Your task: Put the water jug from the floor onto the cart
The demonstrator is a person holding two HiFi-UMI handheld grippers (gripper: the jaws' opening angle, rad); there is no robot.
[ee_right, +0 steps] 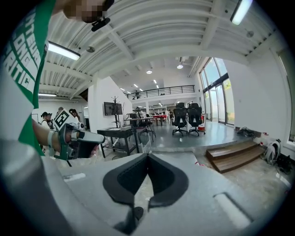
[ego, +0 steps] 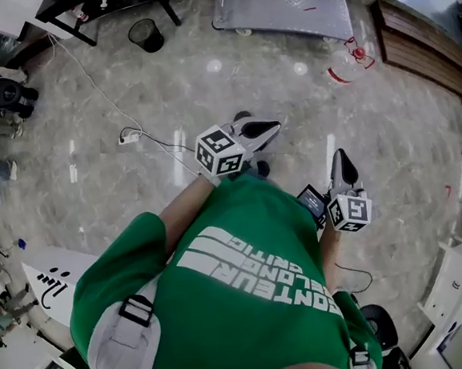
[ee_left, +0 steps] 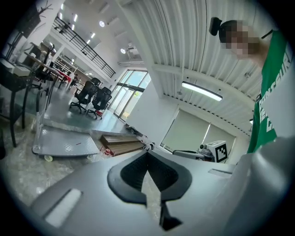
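The water jug (ego: 354, 55), clear with red parts, sits on the floor (ego: 208, 101) just beside the near right corner of the flat grey cart (ego: 280, 7), close to the wooden steps (ego: 424, 50). Well apart from it, the left tool (ego: 271, 126) and the right tool (ego: 340, 157) are both closed with nothing between their jaws.

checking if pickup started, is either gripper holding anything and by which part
Nothing is held. The left gripper and right gripper both have their jaws together and empty; the water jug is on the floor.
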